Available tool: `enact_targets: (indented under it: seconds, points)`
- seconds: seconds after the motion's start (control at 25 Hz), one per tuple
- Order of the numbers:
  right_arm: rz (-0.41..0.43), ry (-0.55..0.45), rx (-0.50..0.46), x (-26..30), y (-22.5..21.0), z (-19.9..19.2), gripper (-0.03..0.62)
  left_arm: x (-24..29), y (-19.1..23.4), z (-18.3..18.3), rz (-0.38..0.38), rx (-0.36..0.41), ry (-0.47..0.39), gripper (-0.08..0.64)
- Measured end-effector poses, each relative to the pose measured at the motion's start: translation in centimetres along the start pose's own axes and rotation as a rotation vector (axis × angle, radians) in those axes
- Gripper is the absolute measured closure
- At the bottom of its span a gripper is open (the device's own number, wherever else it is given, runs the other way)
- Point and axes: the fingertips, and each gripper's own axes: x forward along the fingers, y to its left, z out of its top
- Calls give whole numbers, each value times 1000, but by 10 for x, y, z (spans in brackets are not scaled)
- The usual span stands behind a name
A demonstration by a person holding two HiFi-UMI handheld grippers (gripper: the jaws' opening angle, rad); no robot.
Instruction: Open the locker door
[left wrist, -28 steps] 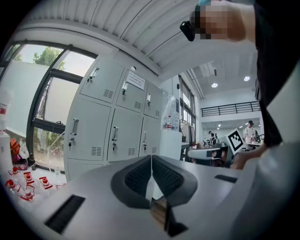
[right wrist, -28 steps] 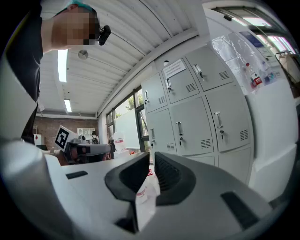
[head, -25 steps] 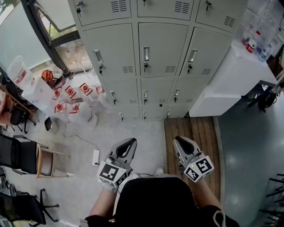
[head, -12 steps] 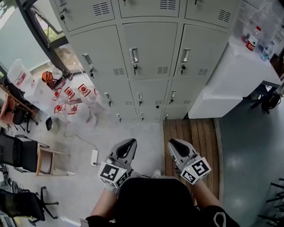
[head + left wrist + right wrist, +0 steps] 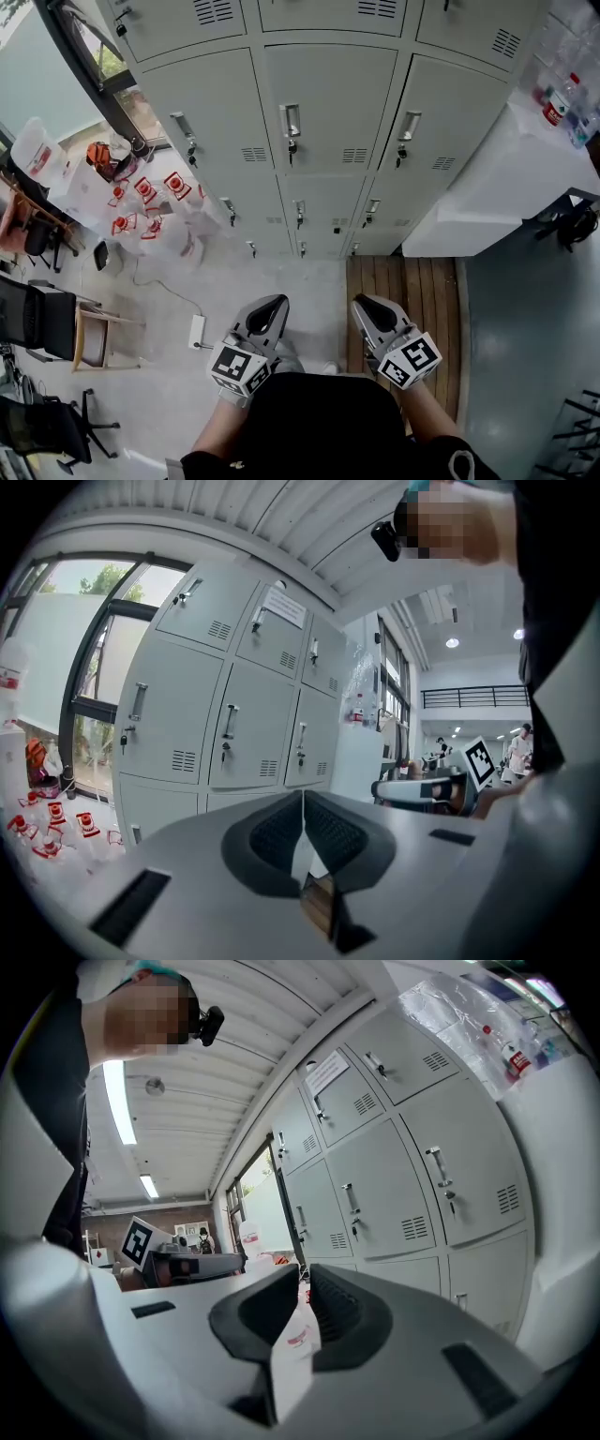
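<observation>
A bank of grey metal lockers point(image 5: 328, 103) fills the top of the head view, and every door is closed. The middle door carries a chrome handle point(image 5: 291, 120) with a key hanging under it. My left gripper point(image 5: 274, 302) and right gripper point(image 5: 361, 305) are held low, close to the person's body and well short of the lockers. Both point at the lockers. The left gripper point(image 5: 303, 794) has its jaws pressed together with nothing in them. In the right gripper view the right gripper point(image 5: 305, 1274) is shut and empty too.
A white cabinet point(image 5: 497, 187) with bottles point(image 5: 561, 101) on it stands to the right of the lockers. Wooden boards point(image 5: 403, 291) lie on the floor ahead on the right. On the left are plastic jugs with red labels point(image 5: 141, 202), chairs point(image 5: 47, 323) and a power strip point(image 5: 197, 330).
The lockers have grown slightly larger in the head view. Both grippers stay shut and low; the right one has drifted a little to the left.
</observation>
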Motion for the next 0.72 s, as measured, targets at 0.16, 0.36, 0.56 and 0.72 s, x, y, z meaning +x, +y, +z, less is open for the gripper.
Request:
enact_targets:
  seconds: [0.16,0.36,0.56,0.72]
  points:
    - [-25,3,-6,41,-10,8,538,22,39,12,-34,7,-3,535]
    - [-69,7,-21,100,-18,17,538,44,94,29,-92,16,3,535]
    - [-140,-13,-17,159,-29,29,540,59,147,40,-150,16,13,535]
    - [-171,-35,-40,205,-33,41,538,65,185,46,-186,13,13,535]
